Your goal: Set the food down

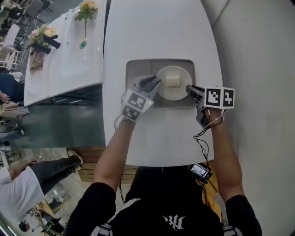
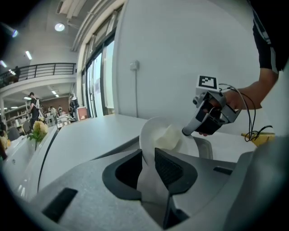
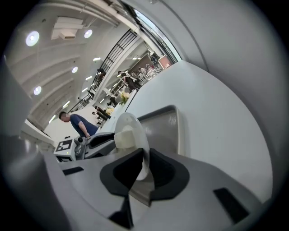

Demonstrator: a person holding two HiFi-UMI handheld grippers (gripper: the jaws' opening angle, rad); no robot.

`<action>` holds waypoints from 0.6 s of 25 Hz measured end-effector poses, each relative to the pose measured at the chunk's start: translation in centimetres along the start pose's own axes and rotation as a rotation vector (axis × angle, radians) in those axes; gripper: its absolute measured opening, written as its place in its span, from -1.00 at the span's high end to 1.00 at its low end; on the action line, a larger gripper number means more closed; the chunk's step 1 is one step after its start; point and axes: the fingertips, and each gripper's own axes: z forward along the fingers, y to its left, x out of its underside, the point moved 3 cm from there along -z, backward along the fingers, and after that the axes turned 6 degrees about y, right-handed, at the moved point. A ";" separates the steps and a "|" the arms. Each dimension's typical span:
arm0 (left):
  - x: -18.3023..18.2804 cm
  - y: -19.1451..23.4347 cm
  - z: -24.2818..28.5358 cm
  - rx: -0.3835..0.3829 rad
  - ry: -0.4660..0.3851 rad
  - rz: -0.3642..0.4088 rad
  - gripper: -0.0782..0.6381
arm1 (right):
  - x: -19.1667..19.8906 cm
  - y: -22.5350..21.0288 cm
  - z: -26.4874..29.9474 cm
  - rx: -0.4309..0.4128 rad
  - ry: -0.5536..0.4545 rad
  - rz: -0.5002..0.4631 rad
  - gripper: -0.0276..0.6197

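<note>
Well left of the left tongs (image 1: 154, 85), a second bench (image 1: 69, 60) carries flowers (image 1: 86, 8). The left tongs grip the plate (image 1: 179, 93) by its left rim. The food block (image 1: 172, 81) sits on the plate between both tongs, over a grey tray (image 1: 138, 69) on the white bench (image 1: 152, 32). The right tongs (image 1: 189, 88) grip the right rim.

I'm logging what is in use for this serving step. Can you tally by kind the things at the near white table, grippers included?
Grippers: 2 (left gripper, right gripper, both clamped on the plate's rim)
Grey tray: 1
White plate: 1
Pale food block: 1
Total: 5
</note>
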 end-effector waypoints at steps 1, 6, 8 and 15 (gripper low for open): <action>0.4 -0.1 0.1 -0.005 0.017 0.016 0.57 | 0.3 -0.1 0.3 0.025 0.009 -0.024 0.81; 0.7 -0.3 1.0 -0.036 0.116 0.080 0.57 | 0.3 -0.4 0.8 0.177 0.031 -0.200 0.75; 1.3 -0.1 1.7 -0.051 0.175 0.099 0.57 | 0.3 -0.5 1.6 0.234 0.049 -0.284 0.70; 2.5 -0.3 3.1 -0.099 0.322 0.213 0.66 | 0.1 -0.1 3.2 0.424 0.080 -0.570 0.61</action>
